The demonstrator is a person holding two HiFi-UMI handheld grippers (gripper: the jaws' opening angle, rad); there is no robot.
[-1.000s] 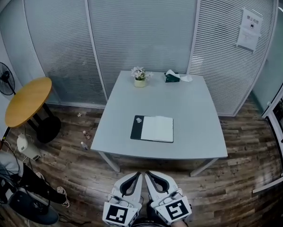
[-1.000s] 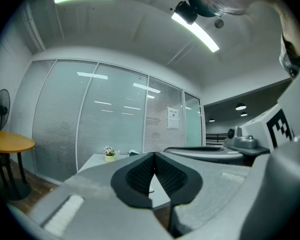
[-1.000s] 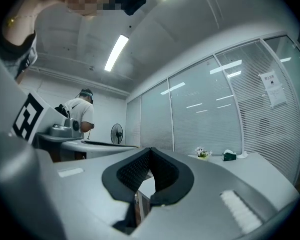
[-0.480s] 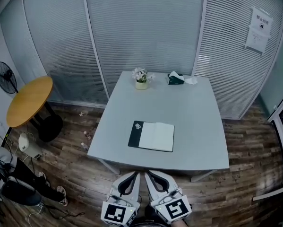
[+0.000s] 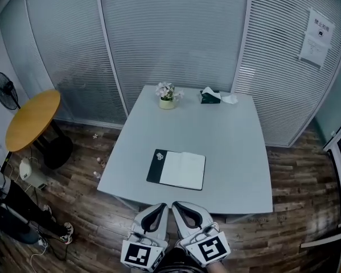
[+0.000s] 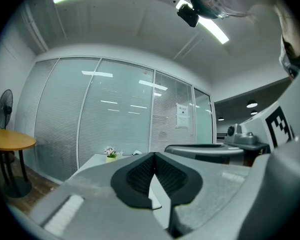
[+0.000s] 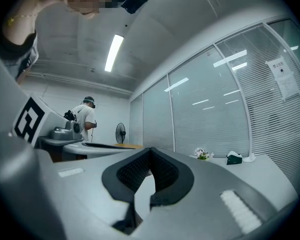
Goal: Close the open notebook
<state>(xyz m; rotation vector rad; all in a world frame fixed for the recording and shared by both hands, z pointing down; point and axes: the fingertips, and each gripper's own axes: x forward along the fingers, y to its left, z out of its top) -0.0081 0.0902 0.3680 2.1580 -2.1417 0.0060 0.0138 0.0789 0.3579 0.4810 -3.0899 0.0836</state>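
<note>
Notebook [image 5: 176, 169] lies open and flat on the near half of the grey surface [image 5: 233, 129]. Its dark cover leaf is at 9 o'clock and its white pages are at 3 o'clock. At 6 o'clock of the book, off the surface's front edge and well apart from it, the left tongs [image 5: 162, 207] and right tongs [image 5: 177, 206] sit side by side, each pressed closed on nothing. I'd call this the approach, with closing not yet begun. Next, one pair has to reach the book, get under a leaf's outer edge and fold it across.
</note>
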